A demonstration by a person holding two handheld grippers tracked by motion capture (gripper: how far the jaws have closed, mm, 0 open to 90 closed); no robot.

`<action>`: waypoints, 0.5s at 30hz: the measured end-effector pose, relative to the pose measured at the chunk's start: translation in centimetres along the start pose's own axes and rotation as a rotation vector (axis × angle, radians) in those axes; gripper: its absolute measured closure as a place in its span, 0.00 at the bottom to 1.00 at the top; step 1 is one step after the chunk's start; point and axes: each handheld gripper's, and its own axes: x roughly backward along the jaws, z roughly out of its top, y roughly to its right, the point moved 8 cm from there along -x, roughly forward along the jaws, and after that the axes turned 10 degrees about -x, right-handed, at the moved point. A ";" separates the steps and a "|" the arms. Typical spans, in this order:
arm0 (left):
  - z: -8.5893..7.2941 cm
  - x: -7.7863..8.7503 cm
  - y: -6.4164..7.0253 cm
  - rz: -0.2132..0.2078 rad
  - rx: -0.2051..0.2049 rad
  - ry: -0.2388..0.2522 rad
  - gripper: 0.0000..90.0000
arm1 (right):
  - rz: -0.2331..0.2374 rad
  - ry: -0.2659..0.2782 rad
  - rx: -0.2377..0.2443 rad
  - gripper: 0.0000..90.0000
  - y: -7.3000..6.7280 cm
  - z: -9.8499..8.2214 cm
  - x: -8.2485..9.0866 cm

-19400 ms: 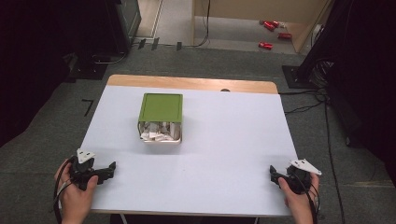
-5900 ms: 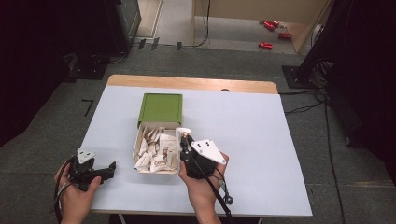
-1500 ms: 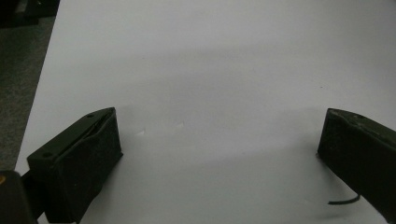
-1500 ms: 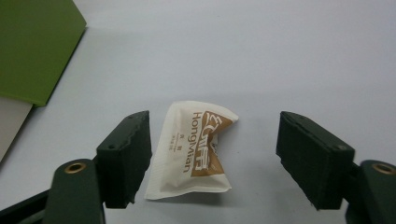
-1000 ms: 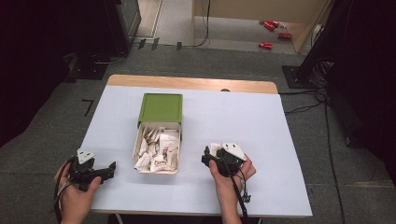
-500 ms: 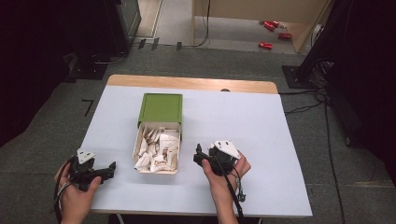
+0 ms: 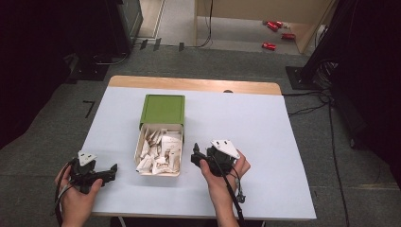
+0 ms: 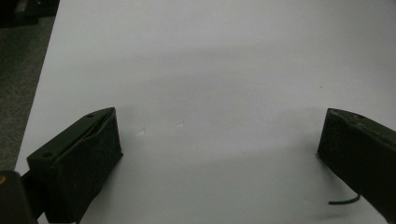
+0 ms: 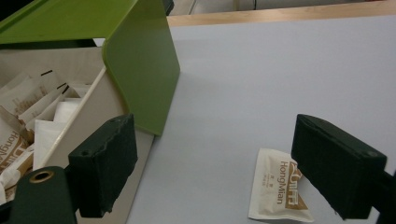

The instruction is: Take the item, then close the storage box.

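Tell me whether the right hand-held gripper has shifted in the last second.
Yes. The right hand-held gripper has slid left across the table, closing in on the open box of packets, with its jaws open.

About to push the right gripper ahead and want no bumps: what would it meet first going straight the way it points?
Nothing close, as far as I can judge. The right gripper points along bare table, with the green box off its left finger and the sachet lying low by its right. Depth is unclear.
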 end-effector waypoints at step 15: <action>0.0 0.0 0.0 0.000 -0.001 -0.001 0.00 | 0.044 0.014 0.027 0.16 -2.6 0.9 0.9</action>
